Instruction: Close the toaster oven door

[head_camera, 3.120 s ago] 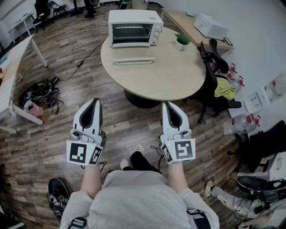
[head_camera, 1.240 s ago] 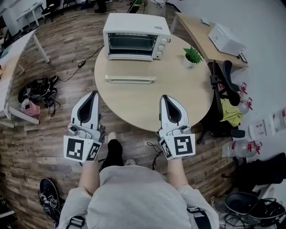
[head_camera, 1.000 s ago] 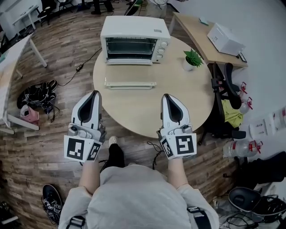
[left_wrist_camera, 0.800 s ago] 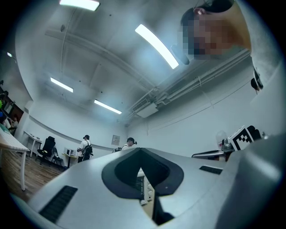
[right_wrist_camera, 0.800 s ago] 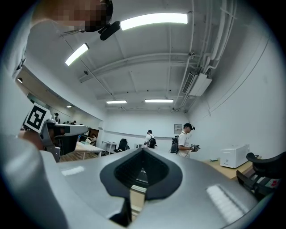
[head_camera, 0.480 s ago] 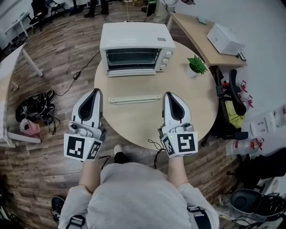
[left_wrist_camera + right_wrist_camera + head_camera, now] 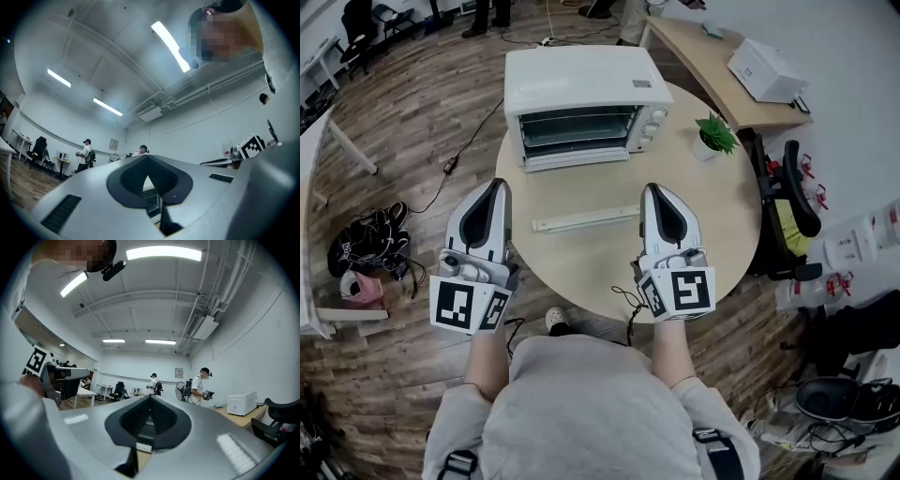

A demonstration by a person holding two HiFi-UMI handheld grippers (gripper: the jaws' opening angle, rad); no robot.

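Observation:
A white toaster oven (image 7: 581, 103) stands at the far side of a round wooden table (image 7: 712, 216). Its door hangs open and lies flat toward me, with the pale handle bar (image 7: 586, 220) in front. My left gripper (image 7: 494, 186) is shut and empty over the table's near left edge, short of the handle. My right gripper (image 7: 656, 190) is shut and empty just right of the handle's end. In the left gripper view the shut gripper (image 7: 148, 166) frames a sliver of the oven (image 7: 152, 201). The right gripper (image 7: 150, 401) shows the same, with the oven (image 7: 146, 427) beyond.
A small potted plant (image 7: 712, 134) sits right of the oven. A side desk with a white printer (image 7: 764, 70) and a black chair (image 7: 792, 202) are at the right. Shoes (image 7: 366, 234) and a cable (image 7: 464, 141) lie on the wood floor at the left. People stand far off.
I have walked up to the table: oven and open door now sit much closer. Both grippers, still shut and empty, have come from over the floor to the table's near edge.

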